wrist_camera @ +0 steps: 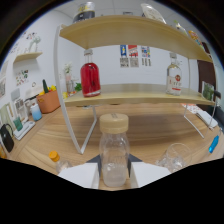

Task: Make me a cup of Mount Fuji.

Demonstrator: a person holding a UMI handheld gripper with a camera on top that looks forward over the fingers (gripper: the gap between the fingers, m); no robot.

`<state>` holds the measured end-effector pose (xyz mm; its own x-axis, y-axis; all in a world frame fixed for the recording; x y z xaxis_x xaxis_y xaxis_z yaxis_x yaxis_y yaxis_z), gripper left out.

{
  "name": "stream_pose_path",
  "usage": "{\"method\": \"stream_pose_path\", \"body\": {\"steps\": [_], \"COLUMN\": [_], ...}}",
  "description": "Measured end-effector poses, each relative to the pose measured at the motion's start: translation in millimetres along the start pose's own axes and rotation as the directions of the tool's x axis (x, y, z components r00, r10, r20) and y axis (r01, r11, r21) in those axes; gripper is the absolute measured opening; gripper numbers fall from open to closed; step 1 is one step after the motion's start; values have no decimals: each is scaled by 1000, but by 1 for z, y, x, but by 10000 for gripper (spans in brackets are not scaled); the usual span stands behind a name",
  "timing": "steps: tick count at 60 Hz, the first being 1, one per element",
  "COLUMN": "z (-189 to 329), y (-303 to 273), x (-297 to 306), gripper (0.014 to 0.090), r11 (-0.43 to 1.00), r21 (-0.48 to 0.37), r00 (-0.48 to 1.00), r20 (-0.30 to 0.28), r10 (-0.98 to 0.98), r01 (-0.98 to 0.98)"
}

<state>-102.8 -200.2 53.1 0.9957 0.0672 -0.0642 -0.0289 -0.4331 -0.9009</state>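
The gripper [114, 176] held a clear glass bottle with a pale wooden cap [114, 150] upright between its two white fingers [80, 176], which appeared to press on both of its sides, low on the body. Beyond it stood a two-tier wooden shelf on a white wire frame [135, 94], carrying a round bottle of red liquid [90, 77] and a clear bottle with a red-and-white label [174, 77]. A clear empty drinking glass [176, 156] sat on the table just beside the held bottle. To carry this step well, the bottle should probably stay vertical, the grip firm but low, and any move toward the glass slow, keeping clear of the shelf's wire leg.
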Motion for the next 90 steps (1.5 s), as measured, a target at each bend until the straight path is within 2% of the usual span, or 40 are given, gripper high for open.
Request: {"method": "stream_pose_path", "body": {"steps": [10, 14, 17, 22, 24, 25, 26, 27, 38, 54, 63, 71, 78, 83, 90], "z": [-11, -14, -18, -30, -36, -40, -44, -49, -101, -138, -149, -157, -153, -137, -104], "y": [9, 15, 17, 13, 9, 6, 3, 0, -37, -85, -169, -256, -319, -348, -365], "x": [-2, -3, -4, -8, -6, -5, -3, -2, 22, 91, 109, 104, 100, 101, 109], "gripper": [439, 483, 579, 856, 840, 785, 849, 853, 857, 849, 849, 854, 852, 850, 849], "r11": [999, 999, 999, 998, 998, 998, 998, 998, 999, 999, 995, 985, 973, 963, 959], "r21": [-8, -24, -33, -47, -46, -44, -40, -34, 6, -22, 58, 157, 228, 269, 284], "r00": [999, 999, 999, 997, 997, 997, 997, 997, 998, 997, 992, 994, 997, 997, 995], "r20": [18, 26, 36, 63, 65, 62, 58, 55, 36, -72, -94, -65, -63, -62, -97], "r10": [-31, -38, -39, -33, -36, -38, -42, -47, -52, 35, 83, 83, 53, 39, 9], "r01": [31, 39, 40, 36, 39, 41, 45, 49, 52, -37, -77, -72, -38, -21, 19]}}
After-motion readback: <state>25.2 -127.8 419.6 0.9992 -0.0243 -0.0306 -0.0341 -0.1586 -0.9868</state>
